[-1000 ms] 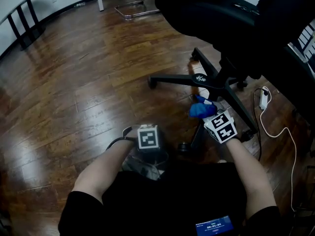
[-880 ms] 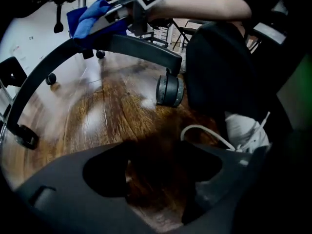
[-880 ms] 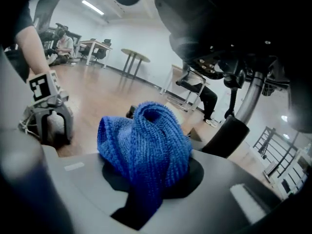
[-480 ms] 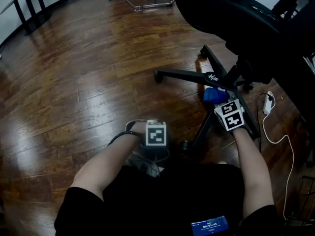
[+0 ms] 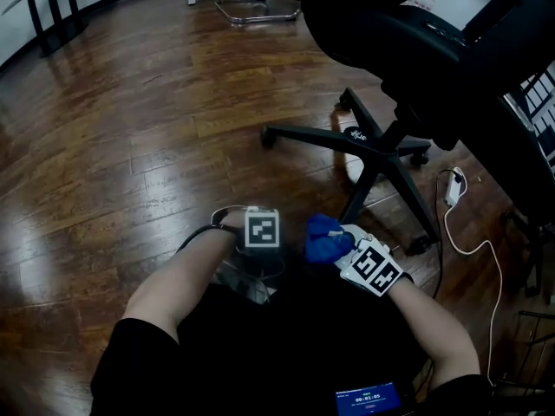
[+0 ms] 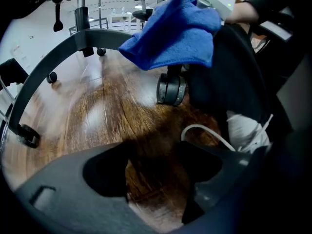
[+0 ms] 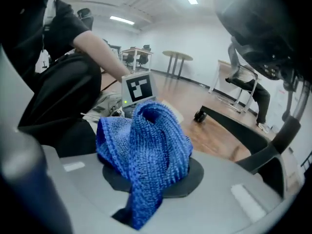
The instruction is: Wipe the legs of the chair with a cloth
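Observation:
The black office chair stands at the upper right of the head view, its star base (image 5: 379, 148) spreading legs over the wood floor. The near leg (image 5: 357, 196) runs toward me. My right gripper (image 5: 340, 251) is shut on a bunched blue cloth (image 5: 323, 238), held close to my body just short of that leg's end. In the right gripper view the cloth (image 7: 146, 140) bulges out of the closed jaws (image 7: 151, 179). My left gripper (image 5: 261, 237) rests by my knee, open and empty (image 6: 153, 174). Its view shows the cloth (image 6: 175, 30) above a caster (image 6: 170, 88).
A white cable (image 5: 473, 245) and a power strip (image 5: 453, 187) lie on the floor right of the chair base. A second white cable (image 6: 204, 130) sits near my left gripper. Black table legs (image 5: 52, 16) and a chrome chair frame (image 5: 251, 7) stand far back.
My right gripper has drawn the cloth from the chair's hub back along the near leg toward my body. The left gripper has stayed put.

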A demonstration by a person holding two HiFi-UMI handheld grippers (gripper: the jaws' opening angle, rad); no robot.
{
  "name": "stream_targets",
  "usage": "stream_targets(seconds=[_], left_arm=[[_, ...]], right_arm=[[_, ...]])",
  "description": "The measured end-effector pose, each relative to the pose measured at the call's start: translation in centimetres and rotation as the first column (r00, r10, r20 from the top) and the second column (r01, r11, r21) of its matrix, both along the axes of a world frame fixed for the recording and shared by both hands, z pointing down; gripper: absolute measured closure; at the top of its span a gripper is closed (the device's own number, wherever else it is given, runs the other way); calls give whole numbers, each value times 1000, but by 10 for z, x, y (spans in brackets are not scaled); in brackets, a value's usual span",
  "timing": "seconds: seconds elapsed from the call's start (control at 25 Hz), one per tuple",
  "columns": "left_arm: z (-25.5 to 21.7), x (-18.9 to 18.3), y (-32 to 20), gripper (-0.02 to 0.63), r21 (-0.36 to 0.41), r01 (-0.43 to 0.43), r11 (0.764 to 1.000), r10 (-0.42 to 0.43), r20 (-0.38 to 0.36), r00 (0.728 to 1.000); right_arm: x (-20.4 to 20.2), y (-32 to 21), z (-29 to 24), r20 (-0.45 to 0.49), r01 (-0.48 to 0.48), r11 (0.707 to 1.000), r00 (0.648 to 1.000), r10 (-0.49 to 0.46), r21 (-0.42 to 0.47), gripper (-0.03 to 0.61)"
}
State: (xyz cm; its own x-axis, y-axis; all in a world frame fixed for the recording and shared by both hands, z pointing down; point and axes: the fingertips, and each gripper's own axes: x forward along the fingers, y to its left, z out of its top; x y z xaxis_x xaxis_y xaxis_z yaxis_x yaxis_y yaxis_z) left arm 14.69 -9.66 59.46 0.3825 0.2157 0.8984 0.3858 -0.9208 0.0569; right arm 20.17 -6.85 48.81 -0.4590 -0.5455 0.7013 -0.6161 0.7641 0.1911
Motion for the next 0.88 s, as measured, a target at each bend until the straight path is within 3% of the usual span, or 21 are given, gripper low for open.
stream_targets(seconds=[0.16,0.32,0.52,0.72,0.8,0.88], left_arm=[[5,-18,10,268,-50,25,998,-19,107,994],[5,-21,11,268,-54,26,998,-18,144,989],[2,-18,10,268,-60,16,998,-9,117,993],[1,-17,8,270,-60,16,998,-10,100,995],[2,-18,5,270,-51,19,999,-13,109,994],[2,-19,4,270,-42,21,999,-16,118,993]], right_arm=[[5,-6,-1,-11,18,999,1000,-18,27,494],[53,-52,-16,17,-133,988,991,132,78,494],[126,-125,-49,126,-371,922,925,358,107,494],[172,-170,-66,95,-519,838,855,510,171,492],[173,-172,-66,71,-535,823,844,532,194,492],[165,-163,-62,44,-513,833,855,516,206,492]])
